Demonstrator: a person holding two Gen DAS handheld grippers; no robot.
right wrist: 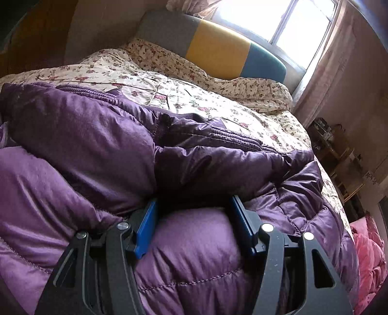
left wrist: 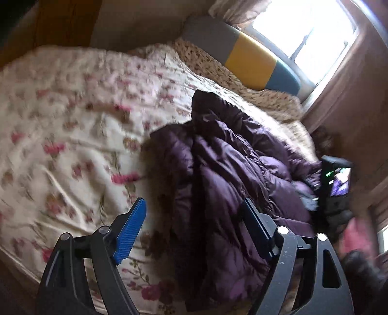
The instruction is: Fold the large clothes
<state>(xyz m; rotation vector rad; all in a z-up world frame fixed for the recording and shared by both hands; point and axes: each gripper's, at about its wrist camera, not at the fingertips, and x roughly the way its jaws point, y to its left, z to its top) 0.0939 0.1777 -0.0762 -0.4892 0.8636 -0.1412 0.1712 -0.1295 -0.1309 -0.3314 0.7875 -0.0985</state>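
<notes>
A large dark purple puffer jacket (left wrist: 225, 169) lies bunched on the floral bedspread (left wrist: 72, 116) of a bed. My left gripper (left wrist: 194, 206) is open and empty, hovering above the jacket's left edge. In the right wrist view the jacket (right wrist: 97, 145) fills the foreground in thick folds. My right gripper (right wrist: 192, 201) is open, its blue-padded fingers (right wrist: 146, 230) pressed against a bulging fold of the jacket with fabric between them. The right gripper's body (left wrist: 335, 184) also shows in the left wrist view at the jacket's far right side.
A grey, yellow and teal headboard (right wrist: 218, 53) stands under a bright window (right wrist: 286, 21). Floral pillows (right wrist: 194, 70) lie at the bed's head. A pink garment (right wrist: 368, 256) lies off the bed's right edge. Cluttered shelves (right wrist: 332, 145) line the right wall.
</notes>
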